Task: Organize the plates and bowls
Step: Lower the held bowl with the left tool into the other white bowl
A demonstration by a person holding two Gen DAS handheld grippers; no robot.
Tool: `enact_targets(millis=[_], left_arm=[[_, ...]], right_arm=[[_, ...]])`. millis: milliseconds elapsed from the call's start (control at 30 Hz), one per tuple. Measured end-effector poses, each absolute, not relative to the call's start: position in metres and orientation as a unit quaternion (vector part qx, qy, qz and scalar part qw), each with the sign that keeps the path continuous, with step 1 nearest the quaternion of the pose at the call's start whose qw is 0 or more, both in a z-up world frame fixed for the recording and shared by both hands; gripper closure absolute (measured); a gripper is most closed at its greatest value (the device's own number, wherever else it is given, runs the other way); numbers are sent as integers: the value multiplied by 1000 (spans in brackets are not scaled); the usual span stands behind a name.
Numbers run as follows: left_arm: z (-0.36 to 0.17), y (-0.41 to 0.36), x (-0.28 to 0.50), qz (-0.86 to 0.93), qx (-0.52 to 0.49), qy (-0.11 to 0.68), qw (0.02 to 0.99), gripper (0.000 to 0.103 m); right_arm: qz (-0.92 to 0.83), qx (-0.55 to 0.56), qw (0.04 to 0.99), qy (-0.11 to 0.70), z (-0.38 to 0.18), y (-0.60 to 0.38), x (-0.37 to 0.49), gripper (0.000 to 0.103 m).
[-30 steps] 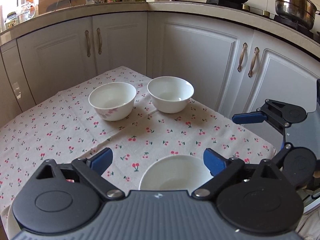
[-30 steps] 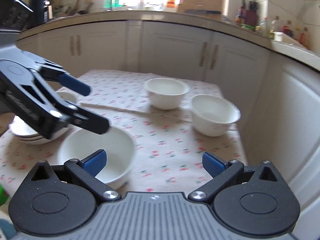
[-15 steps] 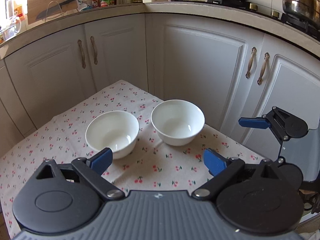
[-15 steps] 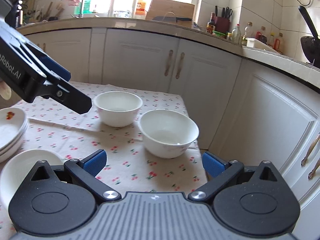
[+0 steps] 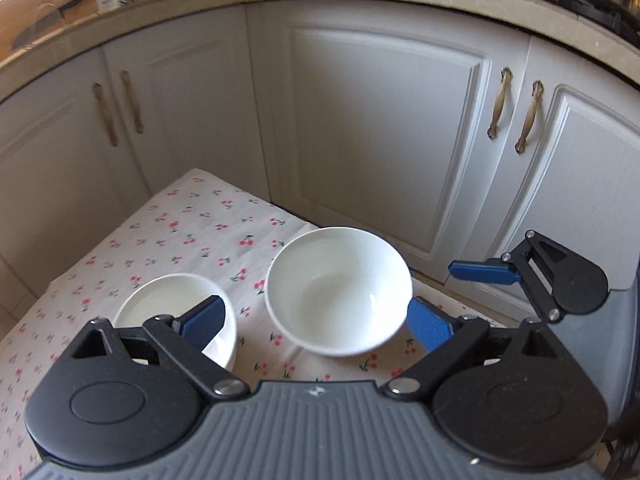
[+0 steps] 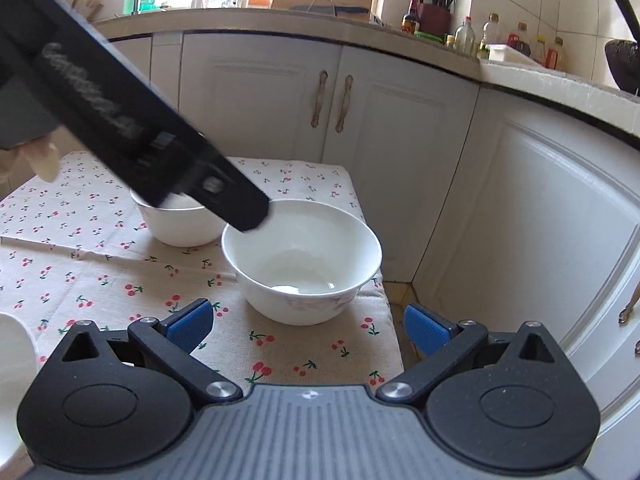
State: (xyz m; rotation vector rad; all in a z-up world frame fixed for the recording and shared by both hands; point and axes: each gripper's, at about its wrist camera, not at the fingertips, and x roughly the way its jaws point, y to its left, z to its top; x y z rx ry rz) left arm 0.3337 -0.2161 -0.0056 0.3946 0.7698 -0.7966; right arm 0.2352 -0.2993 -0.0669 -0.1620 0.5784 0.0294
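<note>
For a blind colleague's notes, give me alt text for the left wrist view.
The open left gripper hovers over two empty white bowls on a cherry-print tablecloth, white kitchen cabinets behind. The right gripper shows at the right edge.

Home kitchen: white cabinet doors (image 5: 384,136) under a stone countertop (image 6: 280,20), sauce bottles (image 6: 466,34), knife block (image 6: 434,16).
</note>
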Motion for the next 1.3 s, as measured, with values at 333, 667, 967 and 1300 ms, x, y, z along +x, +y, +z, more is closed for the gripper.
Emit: enact_targets(millis=[333, 667, 967, 1300], left_arm=[[-36, -246, 367, -397, 201, 384, 809, 6], [-52, -255, 384, -406, 202, 392, 801, 13], [-55, -256, 388, -419, 198, 396, 792, 29], [-57, -255, 389, -421, 198, 396, 792, 31]], right_arm=[[24, -78, 951, 298, -81, -301, 259, 0], [28, -76, 955, 286, -83, -301, 266, 1], [24, -91, 957, 274, -83, -298, 268, 10], [29, -83, 959, 269, -82, -299, 268, 12]])
